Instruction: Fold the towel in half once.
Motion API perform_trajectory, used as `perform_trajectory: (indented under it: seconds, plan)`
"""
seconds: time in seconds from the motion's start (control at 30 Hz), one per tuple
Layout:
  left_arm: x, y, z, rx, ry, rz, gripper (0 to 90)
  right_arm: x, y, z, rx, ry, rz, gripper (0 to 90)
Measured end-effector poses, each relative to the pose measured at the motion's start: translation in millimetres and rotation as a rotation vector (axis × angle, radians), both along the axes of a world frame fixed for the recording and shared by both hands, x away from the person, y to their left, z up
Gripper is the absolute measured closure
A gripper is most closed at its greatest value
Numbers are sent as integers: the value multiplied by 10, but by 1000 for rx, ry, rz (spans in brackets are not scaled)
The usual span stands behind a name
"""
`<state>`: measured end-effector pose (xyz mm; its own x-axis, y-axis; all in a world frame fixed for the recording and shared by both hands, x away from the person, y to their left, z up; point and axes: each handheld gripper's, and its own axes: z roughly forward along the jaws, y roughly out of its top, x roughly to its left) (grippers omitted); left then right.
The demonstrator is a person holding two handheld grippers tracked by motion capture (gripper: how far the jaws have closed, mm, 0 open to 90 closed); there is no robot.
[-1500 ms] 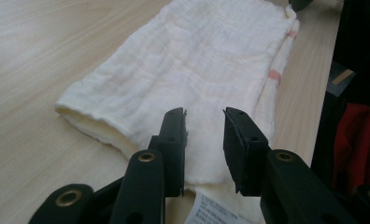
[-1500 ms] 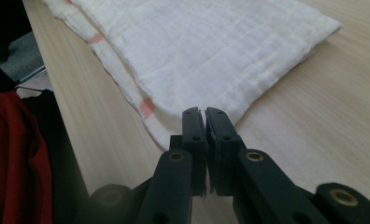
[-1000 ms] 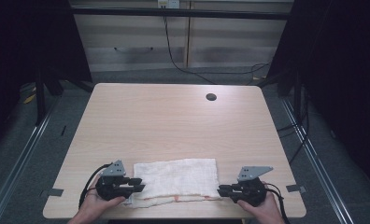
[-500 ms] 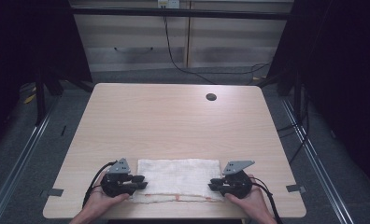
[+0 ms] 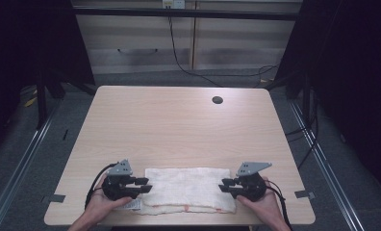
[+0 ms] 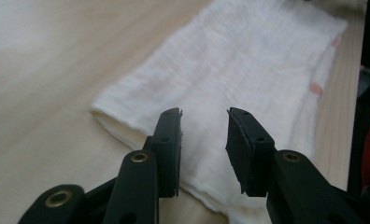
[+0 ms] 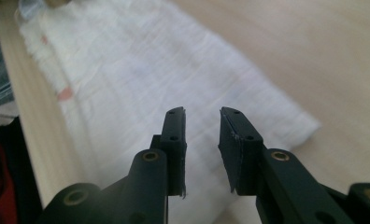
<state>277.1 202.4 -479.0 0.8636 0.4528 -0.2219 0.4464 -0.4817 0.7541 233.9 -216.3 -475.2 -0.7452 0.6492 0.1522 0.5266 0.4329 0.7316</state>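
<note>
While you look from the high view, the folded towel (image 5: 188, 187) lies at the table's (image 5: 179, 125) near edge between your left gripper (image 5: 143, 185) and right gripper (image 5: 225, 185). Through each gripper view, jaws have just been opening, parted over cloth, gripping nothing.

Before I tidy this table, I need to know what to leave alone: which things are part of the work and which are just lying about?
In use:
- folded white towel
- left hand-held gripper, jaws apart, just been opening, nothing pinched
- right hand-held gripper, likewise

Lying about:
- cable hole in the table
- cabinet behind
</note>
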Motion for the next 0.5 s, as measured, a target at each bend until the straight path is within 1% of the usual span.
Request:
perform_trajectory:
  seconds: [0.03,0.07,0.1,0.13,0.17,0.2,0.23,0.27,0.3,0.33,0.37,0.4,0.43,0.47,0.5]
  plan:
    - [66,14,29,-1,-5,15,645,49,-11,25,0,-4,-8,717]
    - [126,28,46,-9,-7,30,644,138,-27,58,5,-16,-24,717]
    - [187,39,55,-17,-2,38,644,208,-41,80,6,-20,-33,715]
    - [243,43,59,-17,-6,51,643,275,-50,93,6,-20,-44,714]
    - [284,50,56,-27,-2,58,640,341,-56,96,-8,-23,-50,715]
    - [340,52,49,-33,13,66,640,386,-60,90,-14,-20,-49,716]
    - [394,45,41,-26,14,72,638,436,-67,79,-26,-19,-52,716]
    - [435,43,31,-29,20,75,637,486,-80,57,-26,-10,-56,716]
    - [466,38,17,-38,25,86,633,516,-94,33,-21,2,-54,716]
    - [489,35,-2,-45,34,87,631,542,-112,2,-20,8,-56,713]
    - [499,30,-25,-35,35,95,630,558,-130,-32,-16,19,-67,704]
    - [494,31,-42,-30,29,108,628,571,-152,-66,-11,26,-72,691]
    - [482,40,-52,-37,23,111,628,572,-167,-95,-17,33,-85,667]
    - [470,45,-56,-45,27,110,629,572,-177,-123,-23,37,-93,656]
    - [464,45,-55,-41,27,104,628,570,-184,-147,-21,44,-90,653]
